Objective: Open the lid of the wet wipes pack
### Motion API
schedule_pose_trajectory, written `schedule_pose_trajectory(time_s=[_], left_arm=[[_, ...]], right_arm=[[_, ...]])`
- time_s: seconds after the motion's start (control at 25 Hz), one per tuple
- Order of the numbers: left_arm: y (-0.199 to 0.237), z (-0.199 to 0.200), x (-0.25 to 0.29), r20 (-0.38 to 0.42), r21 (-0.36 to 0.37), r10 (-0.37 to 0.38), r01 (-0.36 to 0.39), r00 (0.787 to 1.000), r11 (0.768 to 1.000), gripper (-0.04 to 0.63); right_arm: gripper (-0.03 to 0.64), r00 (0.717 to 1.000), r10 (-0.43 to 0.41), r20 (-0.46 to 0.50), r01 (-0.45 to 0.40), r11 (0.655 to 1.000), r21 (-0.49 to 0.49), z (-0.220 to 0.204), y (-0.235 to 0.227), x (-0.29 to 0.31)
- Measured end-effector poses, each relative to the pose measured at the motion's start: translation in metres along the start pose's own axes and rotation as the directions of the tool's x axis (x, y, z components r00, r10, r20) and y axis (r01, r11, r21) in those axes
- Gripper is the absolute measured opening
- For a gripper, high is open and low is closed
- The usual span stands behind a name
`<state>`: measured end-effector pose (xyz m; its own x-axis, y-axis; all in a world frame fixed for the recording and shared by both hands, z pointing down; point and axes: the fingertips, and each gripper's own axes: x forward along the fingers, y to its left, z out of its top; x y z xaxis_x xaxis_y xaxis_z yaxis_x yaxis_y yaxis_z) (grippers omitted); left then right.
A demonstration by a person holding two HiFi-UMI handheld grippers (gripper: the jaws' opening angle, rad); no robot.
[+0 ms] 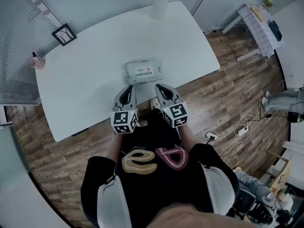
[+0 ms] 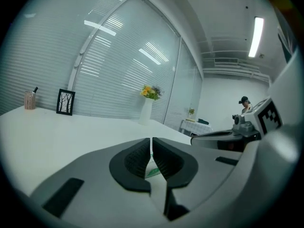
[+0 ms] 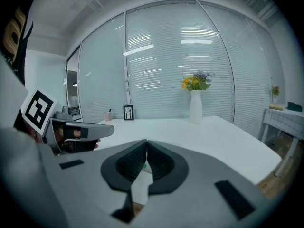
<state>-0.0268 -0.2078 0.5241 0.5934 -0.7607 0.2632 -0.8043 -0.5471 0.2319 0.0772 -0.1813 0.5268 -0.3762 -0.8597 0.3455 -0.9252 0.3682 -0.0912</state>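
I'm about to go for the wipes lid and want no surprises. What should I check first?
1. Wet wipes pack lies flat on the table, just ahead of both grippers: ok.
2. Which edge the lid lifts from: cannot tell.
3. Left gripper ready to grasp: not ok, jaws together, nothing held.
4. Right gripper ready to grasp: not ok, jaws together, nothing held.
5. Vase well away from the pack: ok.
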Motion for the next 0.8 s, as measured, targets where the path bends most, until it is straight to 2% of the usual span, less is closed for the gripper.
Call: schedule_pose_trajectory(time_s=[0.12, 0.28, 0.36, 0.52, 0.68, 0.8], left_arm=[[0.005, 0.001, 0.018, -0.023, 0.018, 0.039, -0.039, 0.999, 0.999, 0.028], [0.016, -0.014, 0.038, -0.078, 0.001, 0.096, -0.097, 0.992, 0.995, 0.028], [0.021, -0.023, 0.047, -0.114, -0.002, 0.126, -0.127, 0.986, 0.992, 0.028], [0.024, -0.029, 0.061, -0.137, -0.026, 0.144, -0.149, 0.980, 0.988, 0.028], [0.027, -0.027, 0.079, -0.152, -0.008, 0.170, -0.173, 0.974, 0.985, 0.028], [0.028, -0.031, 0.083, -0.174, 0.024, 0.194, -0.193, 0.965, 0.981, 0.028]], right_arm=[[0.012, 0.998, 0.064, -0.014, -0.064, 0.998, -0.004, 0.006, -0.011, 0.017], [0.012, 0.994, 0.105, -0.039, -0.106, 0.993, -0.044, 0.014, -0.028, 0.036], [0.012, 0.985, 0.155, -0.078, -0.161, 0.984, -0.075, 0.015, -0.030, 0.046], [0.012, 0.959, 0.234, -0.157, -0.261, 0.949, -0.176, 0.013, -0.028, 0.064], [0.019, 0.939, 0.280, -0.200, -0.324, 0.913, -0.248, 0.016, -0.028, 0.079], [0.054, 0.907, 0.329, -0.261, -0.401, 0.863, -0.307, 0.014, -0.025, 0.087]])
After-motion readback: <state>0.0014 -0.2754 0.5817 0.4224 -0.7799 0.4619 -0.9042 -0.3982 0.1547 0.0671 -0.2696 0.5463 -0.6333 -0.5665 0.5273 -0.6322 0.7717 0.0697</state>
